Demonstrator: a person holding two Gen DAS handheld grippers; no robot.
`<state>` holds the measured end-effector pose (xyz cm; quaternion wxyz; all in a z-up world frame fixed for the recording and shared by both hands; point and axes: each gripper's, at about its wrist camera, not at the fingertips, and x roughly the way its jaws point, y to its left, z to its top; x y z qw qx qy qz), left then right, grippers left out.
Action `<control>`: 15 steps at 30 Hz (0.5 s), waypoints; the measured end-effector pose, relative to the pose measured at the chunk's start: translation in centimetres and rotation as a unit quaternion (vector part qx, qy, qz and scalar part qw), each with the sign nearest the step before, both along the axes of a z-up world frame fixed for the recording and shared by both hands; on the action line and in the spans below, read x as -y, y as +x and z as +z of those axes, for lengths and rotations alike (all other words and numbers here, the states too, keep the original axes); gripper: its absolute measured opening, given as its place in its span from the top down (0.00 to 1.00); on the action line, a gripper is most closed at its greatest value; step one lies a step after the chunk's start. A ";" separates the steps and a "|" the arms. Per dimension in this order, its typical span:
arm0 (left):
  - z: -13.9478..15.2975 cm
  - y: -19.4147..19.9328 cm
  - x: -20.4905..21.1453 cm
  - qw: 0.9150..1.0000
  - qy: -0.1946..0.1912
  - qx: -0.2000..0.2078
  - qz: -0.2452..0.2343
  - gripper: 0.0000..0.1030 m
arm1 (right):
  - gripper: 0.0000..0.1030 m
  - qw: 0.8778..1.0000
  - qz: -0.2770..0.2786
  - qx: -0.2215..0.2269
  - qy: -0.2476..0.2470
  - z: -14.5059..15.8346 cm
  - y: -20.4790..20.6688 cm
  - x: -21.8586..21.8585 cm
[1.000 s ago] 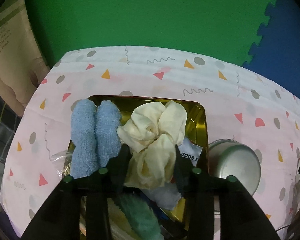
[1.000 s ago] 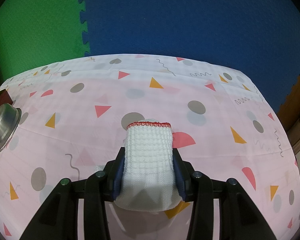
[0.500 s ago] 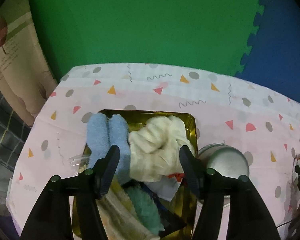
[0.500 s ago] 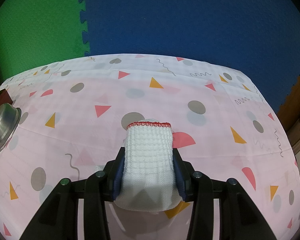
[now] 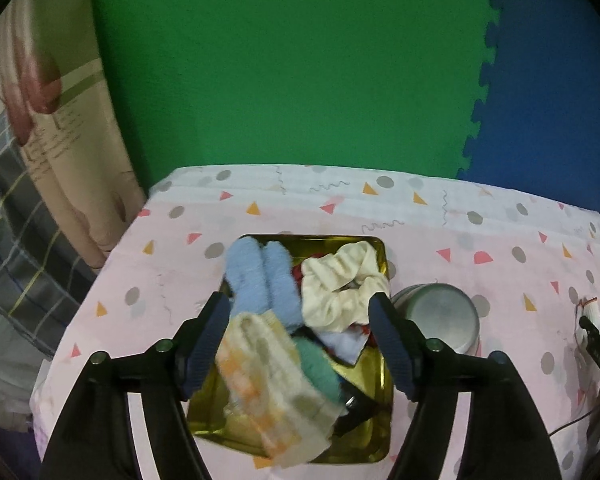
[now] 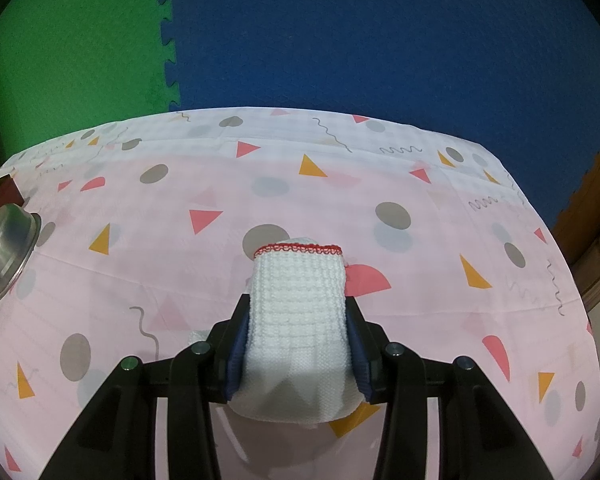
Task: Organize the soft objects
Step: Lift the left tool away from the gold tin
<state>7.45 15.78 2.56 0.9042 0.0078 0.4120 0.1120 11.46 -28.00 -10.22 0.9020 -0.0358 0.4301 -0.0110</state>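
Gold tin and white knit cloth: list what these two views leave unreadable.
- Gold tin, left wrist view: its floor and lower layers are covered by the cream scrunchie, blue fuzzy socks and a blurred checked cloth.
- White knit cloth, right wrist view: near end hidden behind the right gripper.

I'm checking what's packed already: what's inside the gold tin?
In the tin: blue socks, cream scrunchie, checked cloth, a teal piece, white fabric. Whatever lies beneath them is covered.
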 end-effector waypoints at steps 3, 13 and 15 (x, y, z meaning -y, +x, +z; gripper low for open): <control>0.2 -1.4 -0.4 1.000 0.016 0.010 0.008 0.30 | 0.56 1.000 0.000 0.000 0.000 0.0 0.0 0.0; -1.7 -4.8 -4.2 0.998 0.013 0.005 0.062 0.29 | 0.56 1.000 0.002 0.000 -0.003 0.0 0.0 0.0; -2.0 -5.4 -4.9 0.997 0.023 0.007 0.071 0.29 | 0.56 1.000 0.003 0.000 -0.007 0.1 0.0 -0.1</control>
